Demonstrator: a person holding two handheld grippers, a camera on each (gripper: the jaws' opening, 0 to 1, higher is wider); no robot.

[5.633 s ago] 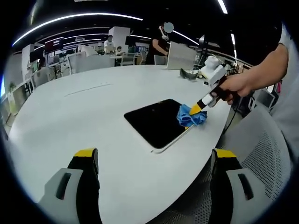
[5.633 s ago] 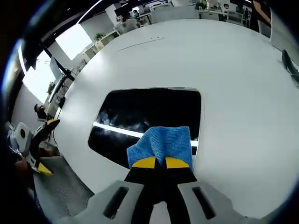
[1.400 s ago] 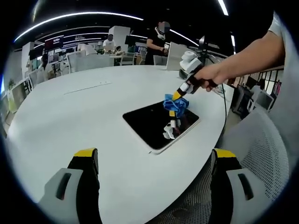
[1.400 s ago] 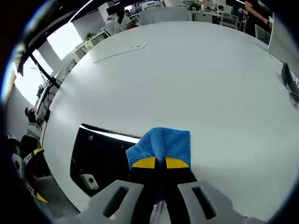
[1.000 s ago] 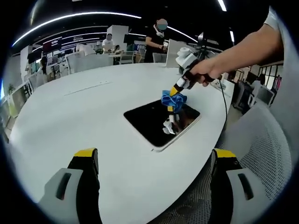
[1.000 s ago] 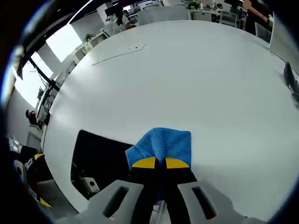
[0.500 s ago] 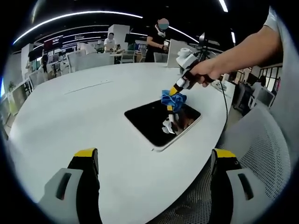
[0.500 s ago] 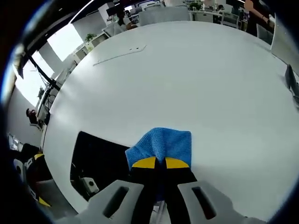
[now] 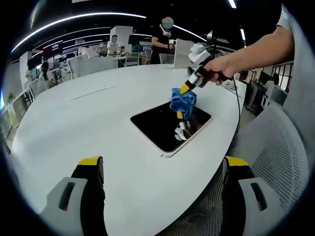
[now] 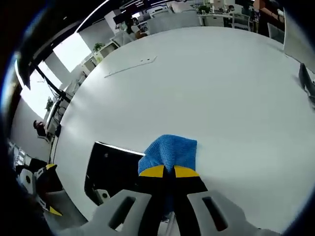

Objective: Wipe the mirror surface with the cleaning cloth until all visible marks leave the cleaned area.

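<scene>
Left gripper view: the right gripper [image 9: 184,90] pinches a blue cloth [image 9: 181,100] above the mirror [image 9: 170,126]; left gripper [image 9: 162,169] gapes wide. No readable writing.

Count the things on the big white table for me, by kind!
Mirror: 1
Blue cleaning cloth, held in the right gripper: 1
Dark object at the table's far edge: 1
Total: 3
</scene>
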